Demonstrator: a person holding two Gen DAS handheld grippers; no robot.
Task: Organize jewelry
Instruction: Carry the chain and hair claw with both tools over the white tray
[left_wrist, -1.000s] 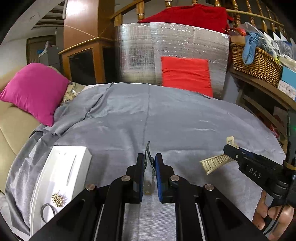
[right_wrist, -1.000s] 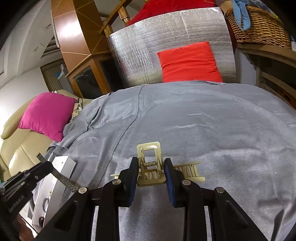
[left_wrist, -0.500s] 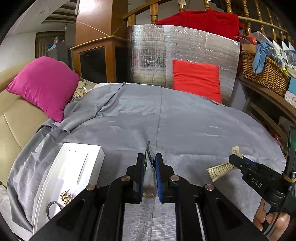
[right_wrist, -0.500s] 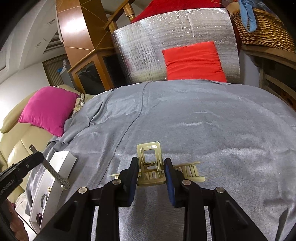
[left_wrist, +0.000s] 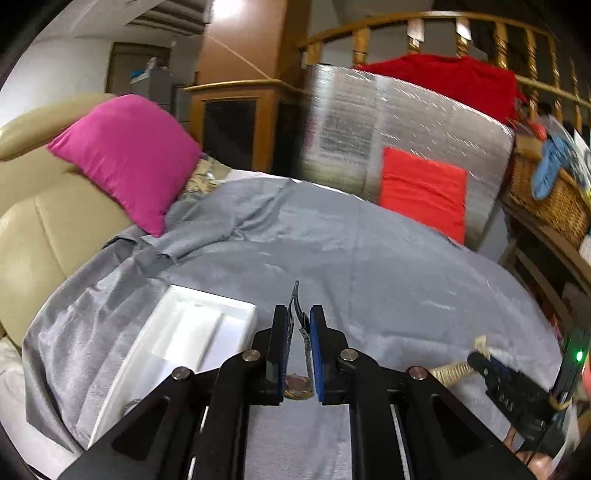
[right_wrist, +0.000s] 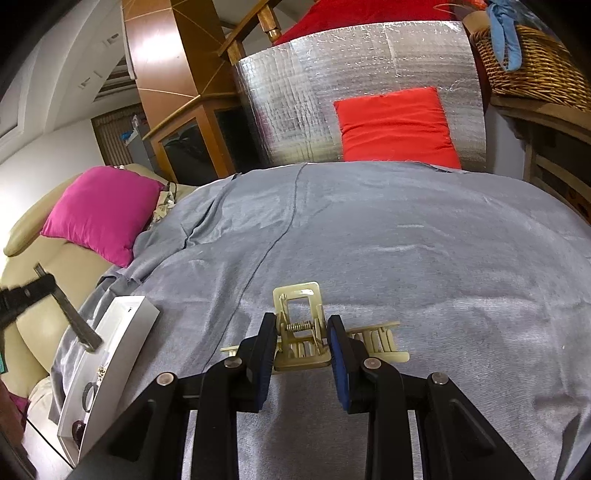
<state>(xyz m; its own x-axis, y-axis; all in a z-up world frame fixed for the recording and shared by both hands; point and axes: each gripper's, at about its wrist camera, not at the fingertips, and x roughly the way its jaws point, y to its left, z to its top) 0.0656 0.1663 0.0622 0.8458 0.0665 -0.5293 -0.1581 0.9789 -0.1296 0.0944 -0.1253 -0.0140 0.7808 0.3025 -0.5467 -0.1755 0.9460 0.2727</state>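
Observation:
My left gripper (left_wrist: 298, 321) is shut on a wristwatch with a grey metal band (left_wrist: 295, 306); its round gold case shows between the fingers lower down. It hangs above the grey cloth, just right of the white jewelry tray (left_wrist: 184, 343). My right gripper (right_wrist: 302, 328) is shut on a cream claw hair clip (right_wrist: 301, 332), held above the cloth. In the right wrist view the left gripper (right_wrist: 44, 286) and the watch band (right_wrist: 75, 319) hang over the tray (right_wrist: 110, 354), which holds a ring and small pieces. The right gripper with the clip shows in the left wrist view (left_wrist: 476, 356).
A grey cloth (right_wrist: 406, 236) covers the round table. A pink cushion (left_wrist: 125, 155) lies on a beige sofa at left. A red cushion (right_wrist: 395, 125) leans on a silver foil panel at the back. A wicker basket (left_wrist: 554, 199) stands on shelves at right.
My left gripper has moved left toward the white tray with the watch in it. My right gripper keeps the hair clip and has barely moved.

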